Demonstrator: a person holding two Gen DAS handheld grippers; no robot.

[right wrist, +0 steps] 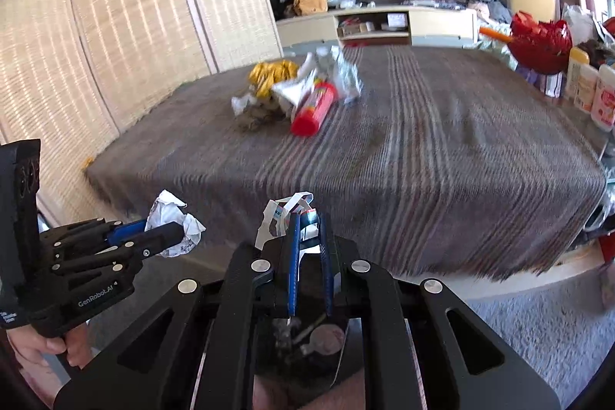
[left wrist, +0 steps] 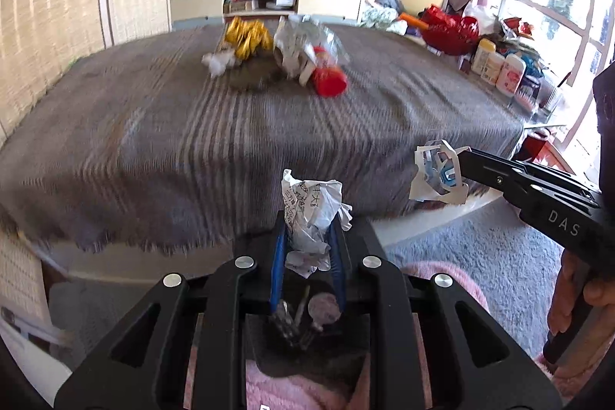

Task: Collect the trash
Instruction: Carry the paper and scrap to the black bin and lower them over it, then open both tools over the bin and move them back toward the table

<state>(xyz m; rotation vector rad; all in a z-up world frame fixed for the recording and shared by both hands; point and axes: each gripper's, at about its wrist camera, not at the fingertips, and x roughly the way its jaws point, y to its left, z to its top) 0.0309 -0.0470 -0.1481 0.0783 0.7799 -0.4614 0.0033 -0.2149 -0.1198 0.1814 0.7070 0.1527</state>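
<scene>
The left tongs (left wrist: 309, 237) are clenched on a crumpled white paper printed with black characters (left wrist: 313, 208), pinched between blue-lined fingers (left wrist: 277, 268) just off the near edge of the table (left wrist: 153, 148), which is draped in a grey-brown striped cloth. The right tongs (right wrist: 307, 237) grip a torn white and blue wrapper (right wrist: 284, 212), held beside the left pair and also short of the table's edge. Farther back on the cloth lies a heap of rubbish: a red cylindrical container (right wrist: 313, 110) on its side, a crinkled yellow foil wrapper (right wrist: 271, 73), clear silvery plastic (right wrist: 342, 73) and a small white paper wad (left wrist: 219, 62), all touching or nearly so.
</scene>
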